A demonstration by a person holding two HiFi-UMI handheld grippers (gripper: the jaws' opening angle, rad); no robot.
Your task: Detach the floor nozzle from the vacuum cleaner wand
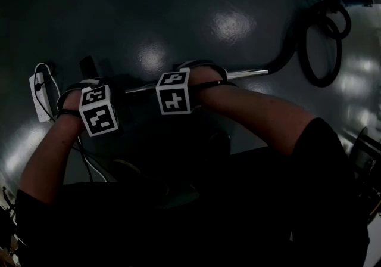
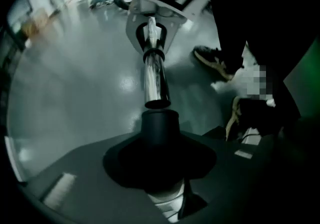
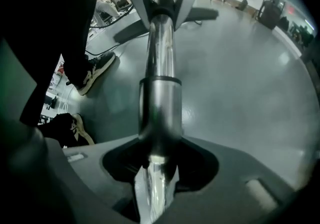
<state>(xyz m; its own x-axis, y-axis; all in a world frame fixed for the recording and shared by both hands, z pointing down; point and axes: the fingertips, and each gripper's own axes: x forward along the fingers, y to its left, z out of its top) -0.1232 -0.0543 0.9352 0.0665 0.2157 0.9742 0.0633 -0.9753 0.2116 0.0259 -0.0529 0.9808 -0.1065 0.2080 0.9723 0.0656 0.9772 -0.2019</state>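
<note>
"Where was the vacuum when you looked?"

"Down on the glossy grey floor (image 1: 178, 9). The black hose (image 1: 324, 51) lay looped at the far right. The chrome wand (image 3: 161, 103) ran from it, low over the floor, across in front of the person leaning over it."

"And the floor nozzle?"

"At the left end. Its black nozzle neck (image 2: 160, 125) sat between the left tongs (image 2: 160, 143), which were clamped round it. A dark flat bar beyond them I took for the nozzle head (image 3: 202, 14). The right tongs (image 3: 159, 158) were closed on the wand, just short of its collar (image 3: 160, 80)."

"Apart yet?"

"Barely, I'd judge. From the left side the wand's open end showed just short of the neck's mouth, though it was too dark to swear to a gap."

"How would it handle?"

"Both pieces looked rigid and fairly light. The polished tube seemed slippery, so the tongs could slide along it; gripping near the collar would give them a stop. The matt plastic neck looked like the better hold, since the head might swing on its joint. I'd pull straight along the tube, because bending could jam the joint."

"Anything smaller?"

"A white power strip (image 1: 39, 98) lay on the floor near the left tongs."
</note>
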